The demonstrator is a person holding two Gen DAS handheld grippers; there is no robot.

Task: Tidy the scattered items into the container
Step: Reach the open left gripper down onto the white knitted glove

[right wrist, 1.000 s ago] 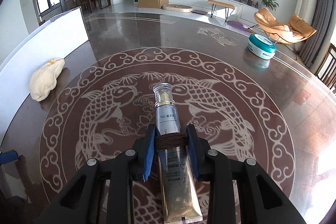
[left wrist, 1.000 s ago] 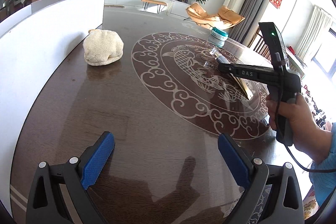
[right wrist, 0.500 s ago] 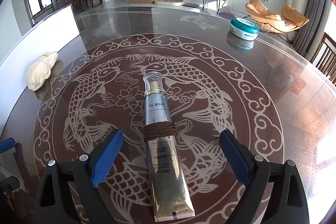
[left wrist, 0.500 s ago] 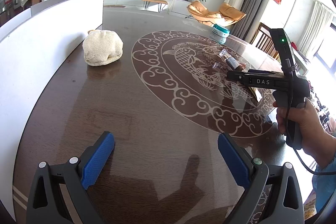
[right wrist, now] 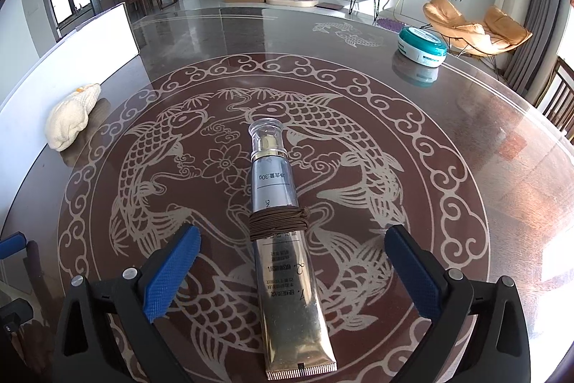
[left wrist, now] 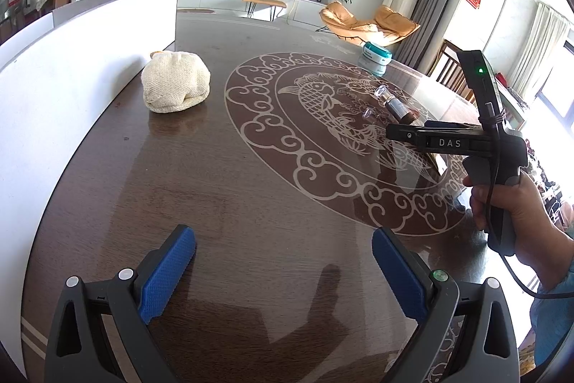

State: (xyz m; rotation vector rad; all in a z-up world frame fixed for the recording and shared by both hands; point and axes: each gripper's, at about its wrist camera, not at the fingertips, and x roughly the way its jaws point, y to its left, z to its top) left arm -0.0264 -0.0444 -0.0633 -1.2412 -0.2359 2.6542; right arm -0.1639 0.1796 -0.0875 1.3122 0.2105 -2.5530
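Note:
A silver-and-gold cosmetic tube with a clear cap and brown cord wound round its middle lies flat on the dark table's fish pattern. My right gripper straddles it with its jaws opening wide, and the blue pads stand well clear of the tube on both sides. In the left wrist view the tube pokes out beyond the right gripper, which a hand holds. My left gripper hovers open over bare table with nothing between its fingers.
A cream knitted pouch lies beside a tall white panel along the table's left side. A teal round tin sits at the far right of the table. Chairs stand past the right edge.
The right gripper's jaws have spread wide apart and let go of the tube, which now rests on the table. The left gripper has not moved.

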